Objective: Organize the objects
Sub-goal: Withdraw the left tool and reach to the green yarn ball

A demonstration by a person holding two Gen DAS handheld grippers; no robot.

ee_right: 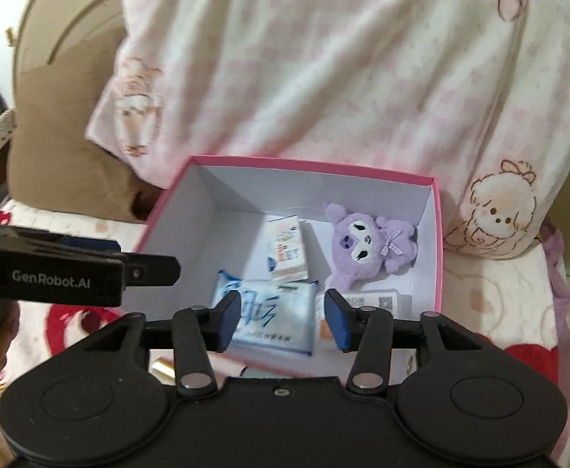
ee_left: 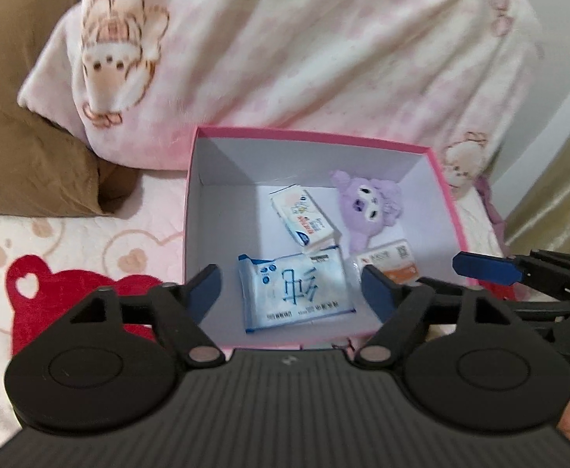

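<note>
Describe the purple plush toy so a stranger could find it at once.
Find the pink box on the bed, before the blanket. In its far right corner lies the purple plush toy. It alone is soft and furry; its neighbours are flat tissue packets.

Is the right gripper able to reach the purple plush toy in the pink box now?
Probably yes. The box has no lid, the toy lies uncovered near its far right corner, and the right gripper is open and empty.
</note>
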